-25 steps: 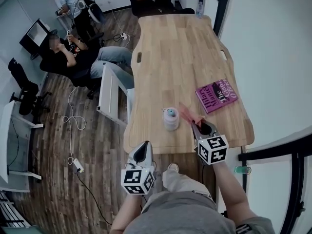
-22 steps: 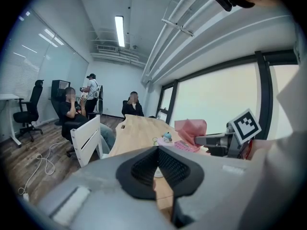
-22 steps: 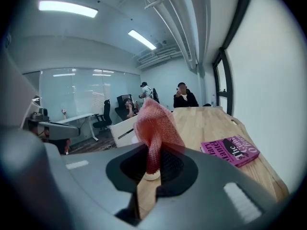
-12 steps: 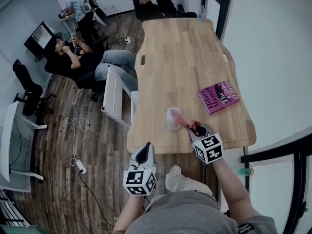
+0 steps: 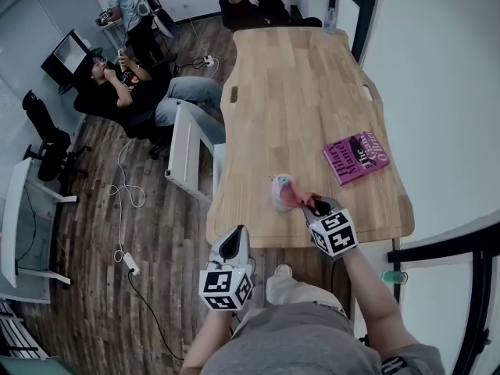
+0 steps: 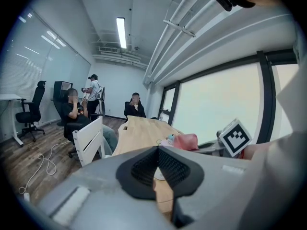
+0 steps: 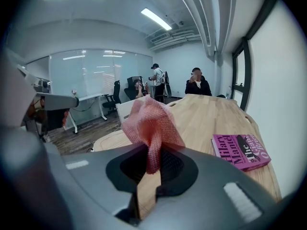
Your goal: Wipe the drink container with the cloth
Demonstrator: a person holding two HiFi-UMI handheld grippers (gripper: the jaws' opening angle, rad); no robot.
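Gripping the cloth (image 7: 151, 123), the right gripper (image 7: 153, 169) has its jaws clamped on it. The cloth's far end meets the container (image 5: 277, 198) just ahead. The left gripper (image 6: 156, 176), jaws together, holds nothing. A book (image 7: 241, 151) lies beyond, rightward.

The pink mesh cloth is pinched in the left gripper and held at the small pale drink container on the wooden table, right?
No: the right gripper pinches the pink mesh cloth, as the right gripper view shows; the left gripper is shut on nothing. The rest holds.
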